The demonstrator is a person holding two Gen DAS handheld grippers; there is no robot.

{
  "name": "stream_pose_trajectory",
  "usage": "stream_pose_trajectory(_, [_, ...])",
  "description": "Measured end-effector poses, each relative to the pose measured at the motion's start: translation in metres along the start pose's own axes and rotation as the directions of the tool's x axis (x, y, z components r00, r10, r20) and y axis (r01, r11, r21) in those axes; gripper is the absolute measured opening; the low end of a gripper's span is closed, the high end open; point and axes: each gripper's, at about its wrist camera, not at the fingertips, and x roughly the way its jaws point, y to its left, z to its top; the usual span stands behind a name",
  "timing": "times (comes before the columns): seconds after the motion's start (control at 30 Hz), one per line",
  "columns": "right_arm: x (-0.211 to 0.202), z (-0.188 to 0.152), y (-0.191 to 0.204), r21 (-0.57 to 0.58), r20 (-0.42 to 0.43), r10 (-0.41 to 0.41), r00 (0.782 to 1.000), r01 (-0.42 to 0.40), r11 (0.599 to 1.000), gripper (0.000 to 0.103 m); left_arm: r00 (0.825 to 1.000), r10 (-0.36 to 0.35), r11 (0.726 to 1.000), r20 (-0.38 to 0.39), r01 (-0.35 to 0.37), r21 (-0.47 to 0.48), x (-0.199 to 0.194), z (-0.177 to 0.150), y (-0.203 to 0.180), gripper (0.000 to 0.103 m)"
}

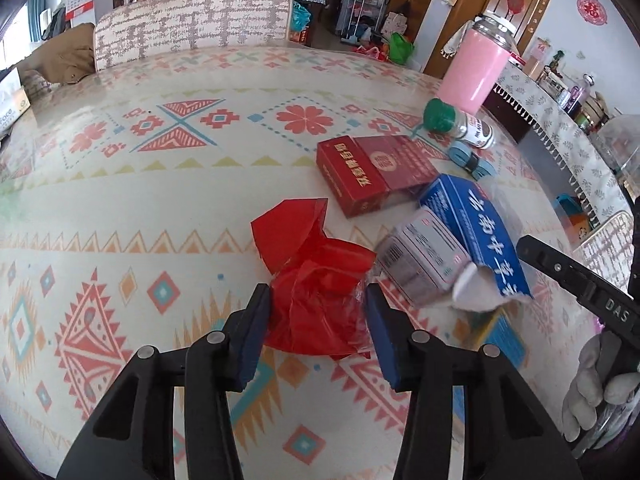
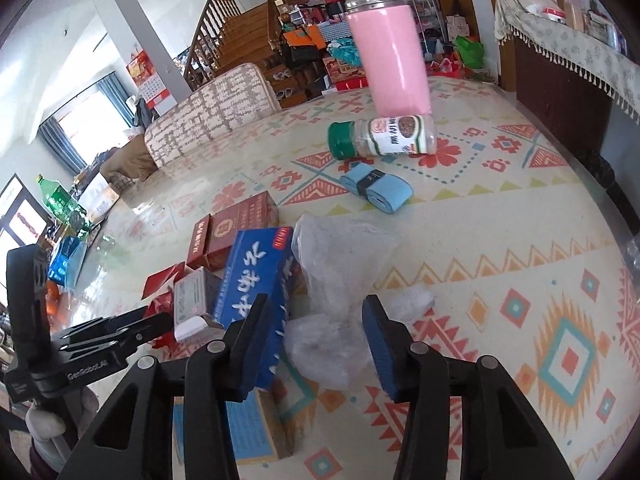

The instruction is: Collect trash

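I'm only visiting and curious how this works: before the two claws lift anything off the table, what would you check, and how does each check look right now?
1. Left claw around the red wrapper: ok, the wrapper sits between its pads and both touch it.
2. Right claw around the clear plastic bag: ok, the bag lies between its pads.
3. Right claw's grip firm: cannot tell, a gap shows beside the right pad.
4. Blue box clear of the right claw: not ok, the left finger lies against it.
5. Grey box clear of the left claw: cannot tell, it lies very near.
6. Pink bottle and spice jar out of the way: ok.
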Motion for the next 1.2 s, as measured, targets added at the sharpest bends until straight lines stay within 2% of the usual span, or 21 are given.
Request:
stream_pose_trajectory(0.13, [0.000,-0.006,-0.006,0.011,0.000,-0.023,1.000,0.023,1.000,0.051,1.000,0.005,1.000,0.015,-0.005,-0.002,-0.013,-0.008,-0.004,0.046])
stream_pose_trajectory(0.27, [0.004,-0.001,-0.006,0.006,0.006,-0.019,1.000,0.019,1.000,0.051,0.998,0.042,0.999,0.040,-0.042,0.003,-0.034,-0.019,-0.011,0.046])
stream_pose_trajectory(0.4, [0.012,0.001,0.003,-0.048,-0.014,-0.017,1.000,0.016,0.999,0.044,0.994,0.063,0.998,0.084,-0.065,0.010,-0.061,-0.031,-0.021,0.046])
stream_pose_trajectory(0.5, [0.007,0.004,0.008,-0.076,-0.038,-0.034,0.999,0.031,0.997,0.028,0.992,0.032,0.999,0.124,-0.031,-0.011,-0.078,-0.036,-0.023,0.046])
stream_pose_trajectory(0.53, [0.001,0.004,0.010,-0.076,-0.037,-0.033,0.999,0.030,0.997,0.001,0.991,0.019,1.000,0.135,-0.017,-0.019,-0.084,-0.039,-0.023,0.046])
stream_pose_trajectory(0.7, [-0.032,-0.011,0.019,-0.096,-0.009,-0.059,0.998,0.058,0.994,0.001,0.989,0.009,1.000,0.150,-0.009,0.003,-0.107,-0.057,-0.024,0.046])
stream_pose_trajectory(0.87, [-0.065,-0.043,0.030,-0.083,0.037,-0.072,0.997,0.075,0.994,0.002,0.987,-0.015,1.000,0.162,0.013,0.013,-0.128,-0.083,-0.017,0.046])
stream_pose_trajectory(0.9, [-0.069,-0.048,0.034,-0.085,0.045,-0.082,0.996,0.085,0.993,0.005,0.984,-0.019,1.000,0.175,0.017,0.015,-0.129,-0.086,-0.016,0.046])
stream_pose_trajectory(0.93, [-0.069,-0.050,0.035,-0.082,0.038,-0.094,0.995,0.097,0.992,0.026,0.982,-0.021,1.000,0.186,0.018,0.018,-0.128,-0.089,-0.015,0.046])
stream_pose_trajectory(0.97, [-0.067,-0.051,0.036,-0.073,0.023,-0.114,0.993,0.116,0.991,0.060,0.981,-0.021,1.000,0.191,0.017,0.020,-0.126,-0.090,-0.013,0.046])
stream_pose_trajectory(1.0, [-0.066,-0.053,0.036,-0.063,0.023,-0.138,0.990,0.139,0.988,0.070,0.981,-0.024,1.000,0.192,0.021,0.020,-0.123,-0.091,-0.012,0.046])
stream_pose_trajectory(1.07, [-0.065,-0.056,0.036,-0.052,0.020,-0.169,0.985,0.170,0.984,0.074,0.981,-0.053,0.999,0.186,0.051,0.014,-0.119,-0.093,-0.007,0.046])
stream_pose_trajectory(1.2, [-0.059,-0.063,0.046,-0.047,-0.047,-0.149,0.988,0.146,0.988,0.074,0.978,-0.094,0.995,0.187,0.098,-0.009,-0.121,-0.092,0.004,0.046])
